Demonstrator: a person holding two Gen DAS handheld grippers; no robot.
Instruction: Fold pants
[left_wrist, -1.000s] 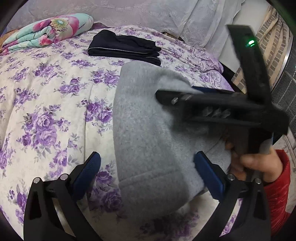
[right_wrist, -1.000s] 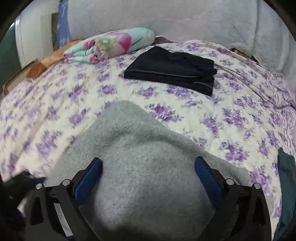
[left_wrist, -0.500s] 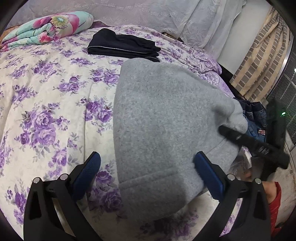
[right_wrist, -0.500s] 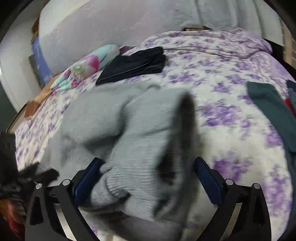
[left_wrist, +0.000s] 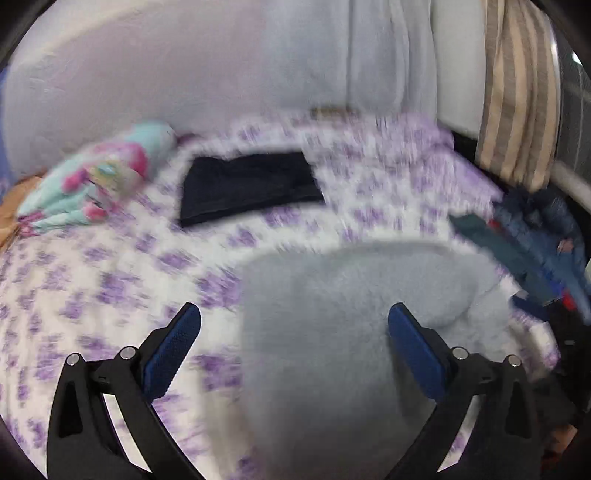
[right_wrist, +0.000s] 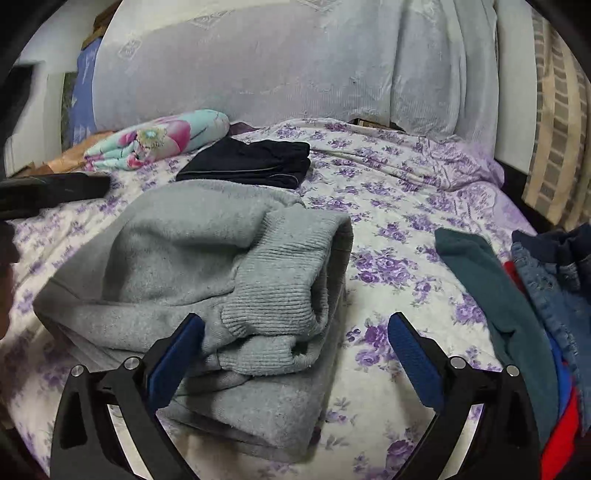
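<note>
On bedspread (right_wrist: 399, 206), folded grey pants (right_wrist: 207, 266)

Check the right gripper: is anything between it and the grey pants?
Nothing visible. The right gripper is open, and the folded grey pants lie directly ahead, the ribbed cuff just past its left finger. The unfolded clothes pile sits off to the right, clear of that path.
</note>
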